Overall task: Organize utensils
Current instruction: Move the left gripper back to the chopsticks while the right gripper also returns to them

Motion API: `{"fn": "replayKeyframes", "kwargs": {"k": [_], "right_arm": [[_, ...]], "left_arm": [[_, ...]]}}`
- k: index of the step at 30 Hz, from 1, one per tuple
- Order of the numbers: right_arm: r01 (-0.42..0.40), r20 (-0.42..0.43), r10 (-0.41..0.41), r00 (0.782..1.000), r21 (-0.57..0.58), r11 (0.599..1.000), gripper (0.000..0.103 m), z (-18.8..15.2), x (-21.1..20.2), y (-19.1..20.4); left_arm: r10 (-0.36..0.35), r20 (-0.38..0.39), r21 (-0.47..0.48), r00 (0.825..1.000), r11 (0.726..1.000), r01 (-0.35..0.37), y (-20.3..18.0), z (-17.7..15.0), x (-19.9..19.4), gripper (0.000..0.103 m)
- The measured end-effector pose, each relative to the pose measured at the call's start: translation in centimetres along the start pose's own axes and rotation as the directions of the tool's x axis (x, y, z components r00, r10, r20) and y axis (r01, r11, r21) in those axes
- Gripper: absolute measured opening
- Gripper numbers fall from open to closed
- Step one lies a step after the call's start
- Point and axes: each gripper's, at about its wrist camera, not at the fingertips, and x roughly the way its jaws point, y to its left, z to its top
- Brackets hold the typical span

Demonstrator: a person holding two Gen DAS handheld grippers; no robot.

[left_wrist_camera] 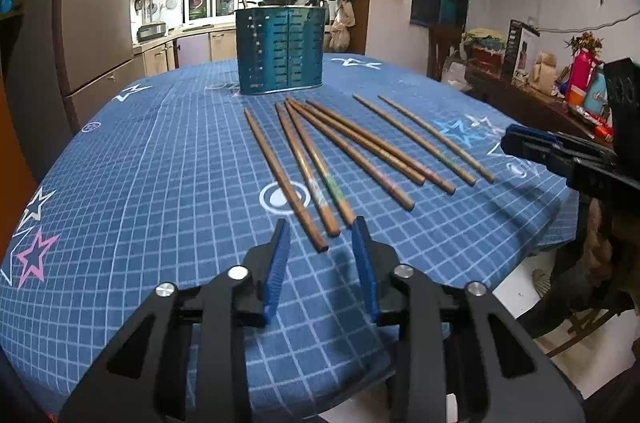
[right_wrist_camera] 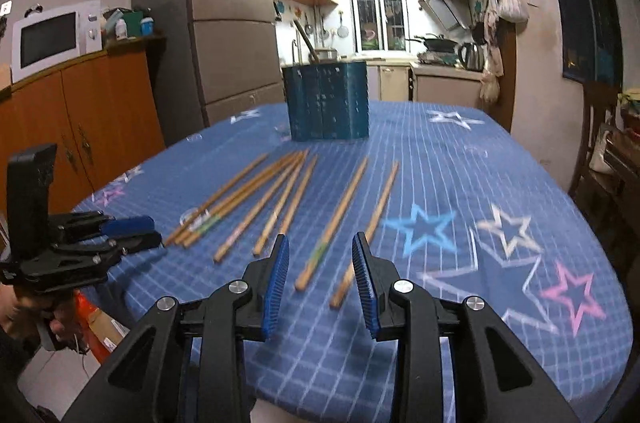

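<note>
Wooden chopsticks (left_wrist_camera: 352, 147) lie loose in a fan on the surface (left_wrist_camera: 160, 183), eight by my count, their far tips pointing toward the teal slotted holder (left_wrist_camera: 279, 50) that stands upright well behind them. None has been lifted, so the job looks to be at its very start: the reach for a first stick. The left tool (left_wrist_camera: 320, 235) hovers just short of the nearest stick ends, jaws parted and gripping nothing; the right tool (right_wrist_camera: 320, 247) likewise stands parted and empty, with two sticks lying beyond its gap. Next, I judge, each must drop lower, straddle a single stick and close, which is awkward on the left where several cross and touch. A blue grid-patterned cloth with stars covers the surface. Beyond it are a tall fridge (right_wrist_camera: 236, 15), a microwave (right_wrist_camera: 52, 37) on an orange cabinet, and a lit kitchen with a window.
</note>
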Motion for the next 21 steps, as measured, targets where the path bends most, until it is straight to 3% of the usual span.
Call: {"fn": "replayKeyframes", "kwargs": {"k": [21], "right_arm": [[0.100, -0.067, -0.098, 0.993, 0.017, 0.995, 0.019, -1.2, 2.9, 0.5]], "left_arm": [[0.076, 0.015, 0.023, 0.997, 0.997, -0.076, -1.1, -1.4, 0.6, 0.024]]}}
